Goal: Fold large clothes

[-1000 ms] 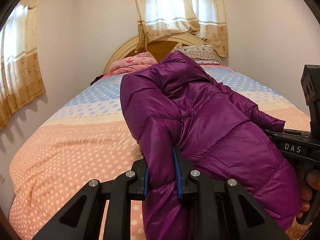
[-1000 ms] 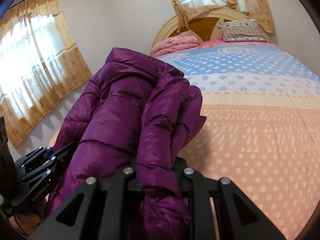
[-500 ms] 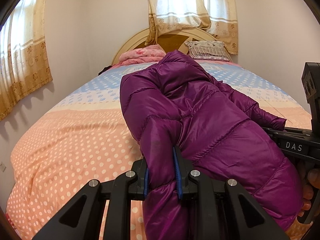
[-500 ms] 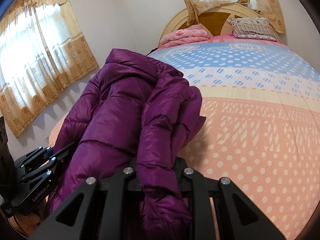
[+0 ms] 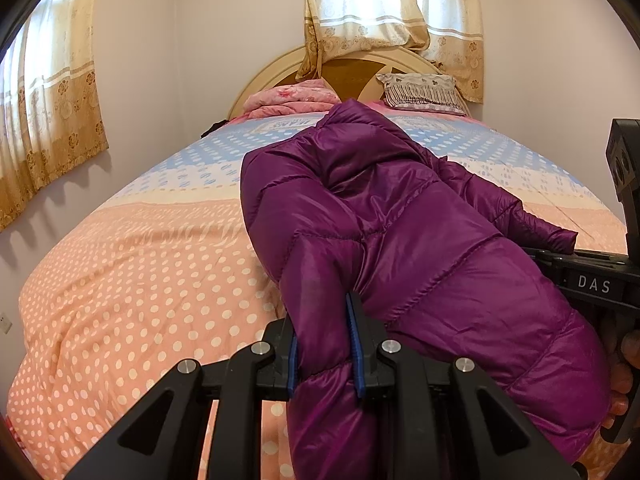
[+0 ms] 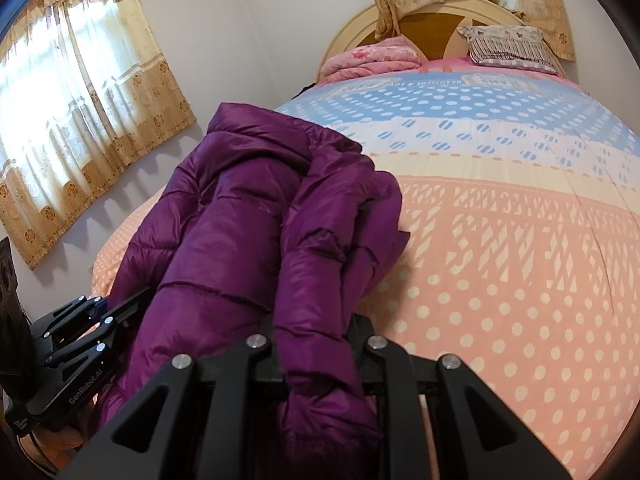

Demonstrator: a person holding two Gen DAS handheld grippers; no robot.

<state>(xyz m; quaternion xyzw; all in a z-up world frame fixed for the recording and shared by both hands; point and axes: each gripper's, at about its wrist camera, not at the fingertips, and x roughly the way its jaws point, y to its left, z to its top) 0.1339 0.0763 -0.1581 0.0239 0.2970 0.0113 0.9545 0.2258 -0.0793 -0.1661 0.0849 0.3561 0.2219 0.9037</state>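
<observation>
nearest, the left gripper has its fingers clamped on one end of the purple down jacket; the right gripper pinches the other. the jacket looks already doubled into a long bundle, its far part on the dotted bed; setting down and probably a final fold remain.

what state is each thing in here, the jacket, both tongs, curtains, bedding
purple quilted puffer jacket: bunched, held at two points above the bed
left tongs: shut on the jacket
right tongs: shut on the jacket
beige patterned curtains: drawn
pink folded blanket: folded at the headboard
polka-dot bedspread: spread flat
</observation>
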